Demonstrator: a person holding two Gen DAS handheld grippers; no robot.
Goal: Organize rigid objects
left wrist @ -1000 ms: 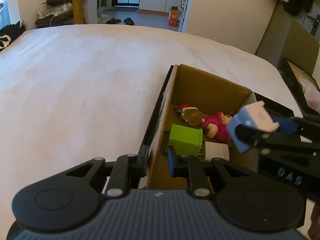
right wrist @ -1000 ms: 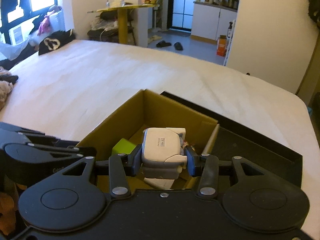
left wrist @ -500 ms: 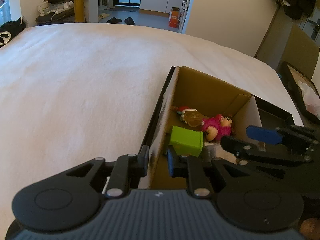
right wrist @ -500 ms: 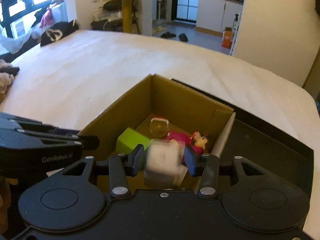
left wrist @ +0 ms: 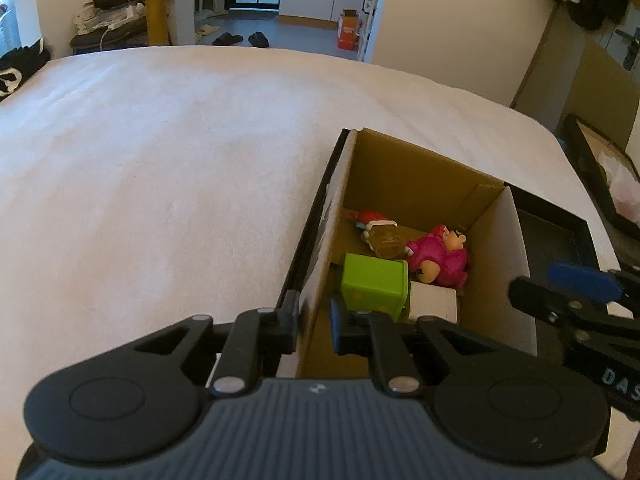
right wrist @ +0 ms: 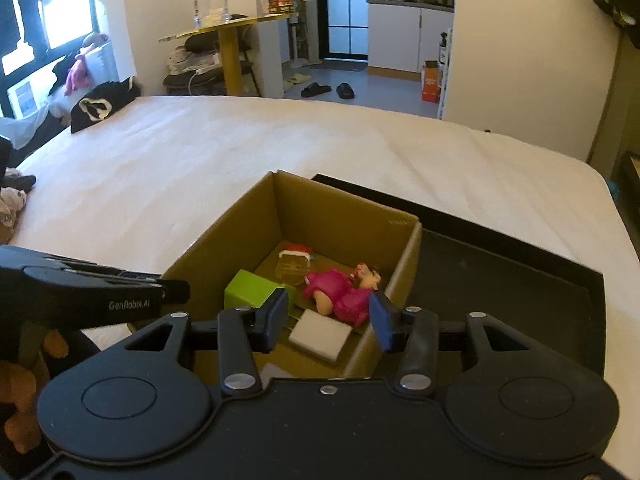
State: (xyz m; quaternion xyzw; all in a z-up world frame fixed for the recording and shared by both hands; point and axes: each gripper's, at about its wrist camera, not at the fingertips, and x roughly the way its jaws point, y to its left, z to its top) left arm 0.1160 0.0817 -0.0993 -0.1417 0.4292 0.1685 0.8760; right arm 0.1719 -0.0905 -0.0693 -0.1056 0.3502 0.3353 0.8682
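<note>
Cardboard box [right wrist: 340, 216]: four objects; right gripper [right wrist: 329, 322] open.

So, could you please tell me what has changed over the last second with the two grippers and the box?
The right gripper let go of the white block: its jaws opened and the block now lies in the cardboard box, beside the green cube and pink toy. The left gripper stayed clamped on the box wall; the other toys stayed put.
</note>
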